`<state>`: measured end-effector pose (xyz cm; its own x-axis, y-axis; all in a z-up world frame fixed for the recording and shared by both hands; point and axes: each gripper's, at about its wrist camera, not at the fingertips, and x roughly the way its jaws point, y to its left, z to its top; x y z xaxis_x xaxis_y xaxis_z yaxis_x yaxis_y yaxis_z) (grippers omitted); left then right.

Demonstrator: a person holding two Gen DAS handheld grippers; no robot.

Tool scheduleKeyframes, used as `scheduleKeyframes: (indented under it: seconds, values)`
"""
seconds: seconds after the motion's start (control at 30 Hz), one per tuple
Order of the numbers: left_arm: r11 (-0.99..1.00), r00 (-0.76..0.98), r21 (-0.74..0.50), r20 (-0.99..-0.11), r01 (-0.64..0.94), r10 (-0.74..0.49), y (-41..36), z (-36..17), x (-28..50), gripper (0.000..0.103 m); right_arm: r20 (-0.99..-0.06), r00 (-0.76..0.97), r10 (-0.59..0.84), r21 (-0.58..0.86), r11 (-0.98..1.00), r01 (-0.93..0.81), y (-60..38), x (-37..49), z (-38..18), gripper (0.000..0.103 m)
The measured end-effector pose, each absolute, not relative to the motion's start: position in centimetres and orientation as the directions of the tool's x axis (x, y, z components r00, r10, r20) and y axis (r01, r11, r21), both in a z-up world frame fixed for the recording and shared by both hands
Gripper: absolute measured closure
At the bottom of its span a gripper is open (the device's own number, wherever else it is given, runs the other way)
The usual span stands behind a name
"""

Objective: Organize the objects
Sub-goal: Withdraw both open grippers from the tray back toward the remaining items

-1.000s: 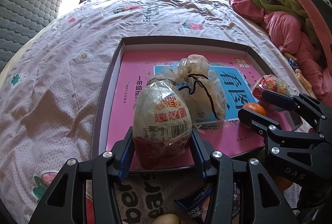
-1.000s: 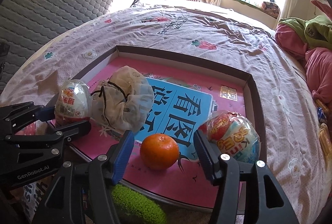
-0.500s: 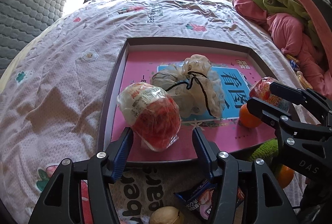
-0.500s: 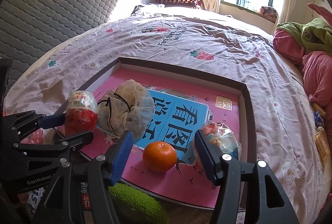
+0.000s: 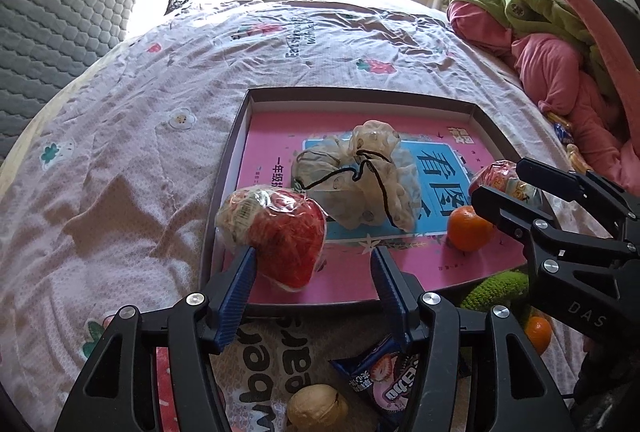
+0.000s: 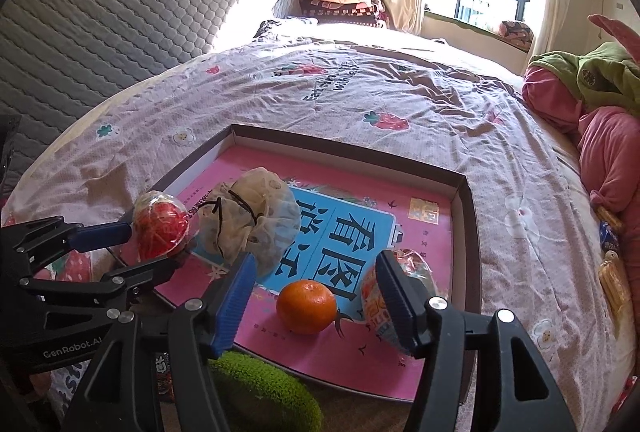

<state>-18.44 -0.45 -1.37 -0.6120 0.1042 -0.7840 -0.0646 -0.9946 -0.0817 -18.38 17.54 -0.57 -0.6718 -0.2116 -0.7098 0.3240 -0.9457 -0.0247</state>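
Inspecting both wrist views, we find a shallow tray [image 5: 224, 192] with a dark rim and a pink printed floor lying on a flowered bedspread [image 5: 120, 120].

We note the left gripper [image 5: 312, 268] with its jaws spread wide and nothing clamped. A red wrapped egg [image 5: 276, 228] lies tipped on its side at the tray's near left corner, just ahead of the left blue pad; whether the pad touches it we cannot tell. In the right wrist view the same egg [image 6: 160, 228] sits just beyond the left gripper's fingers.

We record the right gripper [image 6: 316, 296] likewise wide open and holding nothing. An orange [image 6: 306, 306] rests on the tray floor between its two fingers, clear of both. A second wrapped egg [image 6: 380, 308] lies on the tray just right of the orange, partly hidden behind the right finger [image 6: 394, 296]; contact cannot be determined.

A pale drawstring pouch [image 5: 360, 176] with a black cord sits near the tray's centre, just beyond the red egg and left of the orange.

Outside the tray, at its near edge, we observe a green fuzzy item [image 6: 264, 388], a second orange [image 5: 538, 332], a walnut [image 5: 318, 408] and a blue snack packet [image 5: 380, 376]. A pink and green bundle of clothing [image 5: 560, 64] lies at the far right of the bed.
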Motion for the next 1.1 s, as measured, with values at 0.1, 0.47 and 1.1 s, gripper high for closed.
scheduleKeyframes:
  seconds: [0.1,0.47,1.1]
  values:
    - [-0.995,-0.618,-0.08,-0.78,-0.063,0.102,-0.4,-1.0,-18.1,0.042,-0.704,-0.676,-0.216,-0.024,-0.945,0.326,17.6,-18.2,-0.3,0.041]
    - [-0.995,-0.653,-0.072,-0.751,-0.066,0.098,-0.2,1.2,-16.2,0.042,-0.67,-0.706,-0.231,-0.021,-0.944,0.329,17.7,-17.5,1.4,0.039]
    - [-0.998,-0.711,-0.033,-0.701,-0.045,0.055,0.8,5.2,-12.5,0.032,-0.578,-0.775,-0.255,-0.042,-0.939,0.34,18.1,-14.6,5.6,0.034]
